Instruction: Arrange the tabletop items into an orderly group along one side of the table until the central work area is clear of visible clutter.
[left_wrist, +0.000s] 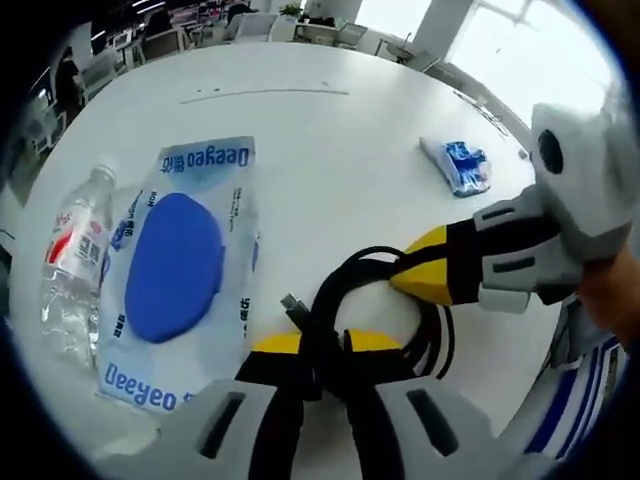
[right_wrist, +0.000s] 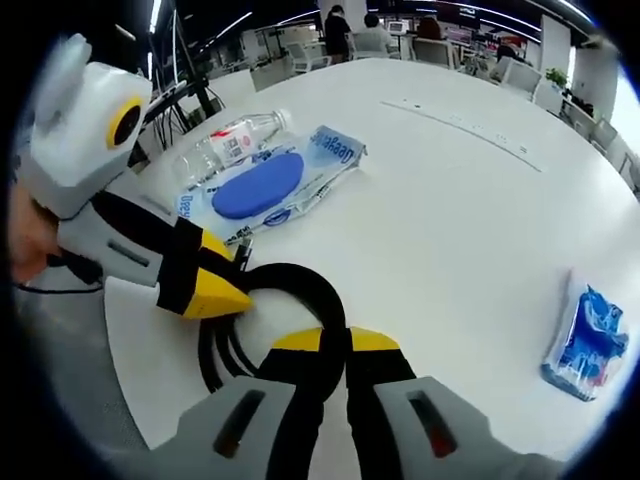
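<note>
- Left gripper (left_wrist: 322, 345): its two yellow-tipped jaws are closed onto one coiled black cable (left_wrist: 345, 290), which passes between the tips.
- Right gripper (right_wrist: 335, 340): its two yellow-tipped jaws are likewise clamped on the same cable (right_wrist: 300, 285), at another point of the loop.
- Each gripper enters the other's view from the side, with its yellow tip touching the coil; a person's hand (left_wrist: 610, 295) holds the right gripper.
- The cable counts as one item. It forms several loops, and one plug end (left_wrist: 292, 303) sticks out of the coil on the side toward the wipes pack.
- The cable lies on one round white table (left_wrist: 330, 170), near the edge closest to the person.
- One flat wipes pack (left_wrist: 180, 265) with a blue oval lid lies just beside the cable.
- One clear plastic water bottle (left_wrist: 75, 255) with a red-and-white label lies on its side, touching the far edge of the pack as counted from the cable.
- One small blue-and-white packet (left_wrist: 458, 165) lies well apart from the cable, on the opposite side from the pack.
- Item count on the table: four.
</note>
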